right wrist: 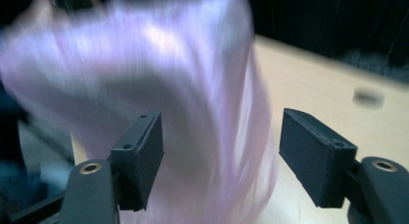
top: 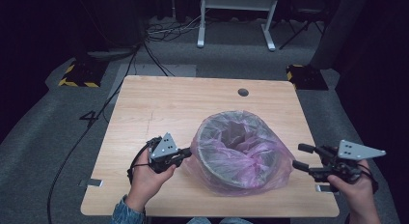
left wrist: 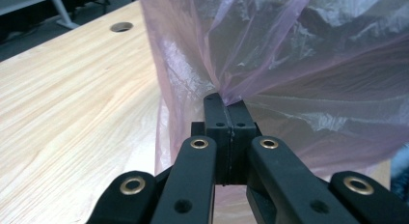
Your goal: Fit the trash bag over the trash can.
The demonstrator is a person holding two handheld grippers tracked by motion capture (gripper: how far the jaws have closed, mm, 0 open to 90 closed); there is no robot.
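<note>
black jaws of the left gripper (left wrist: 224, 105) sit pressed together, pinching a fold of the pink bag (left wrist: 289, 64) at the bin's 9 o'clock side. right gripper (right wrist: 219, 151) has its jaws spread, with bag film between them but no pad touching it that i can see; that view is blurred. from the high view, the bin (top: 236, 151) stands just right of the table's (top: 159, 103) centre, the bag draped over its rim and loose down the outside. left gripper (top: 185, 153) touches the bag at 9 o'clock; right gripper (top: 303, 156) hangs just off it at 3 o'clock. risks, as i judge: with one side held, a pull could tip the light bin or slip the liner off its rim; thin film may tear at the pinch.
</note>
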